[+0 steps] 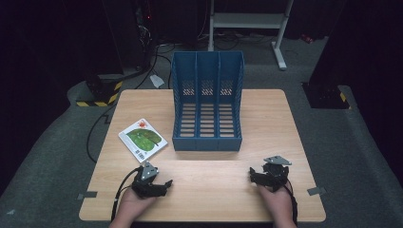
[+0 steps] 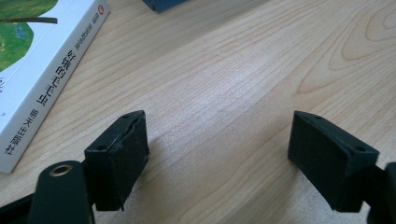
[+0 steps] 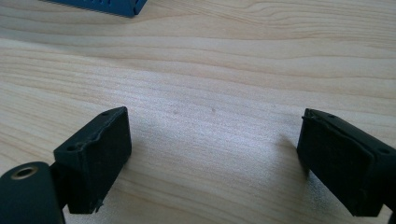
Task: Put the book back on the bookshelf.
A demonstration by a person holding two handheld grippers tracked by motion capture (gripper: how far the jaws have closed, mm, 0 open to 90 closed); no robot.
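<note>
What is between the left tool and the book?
Only bare wooden table between the left tool and the white, leaf-covered book, in the high view.

We hold our left gripper low over the desk, near its front edge on the left side, jaws spread wide with nothing between them. Our right gripper sits near the same edge on the right, likewise spread and empty, both hands behind them.

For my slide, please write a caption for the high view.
Two open tools, left tool and right tool, rest on a wooden table near a book and a blue file rack.
</note>
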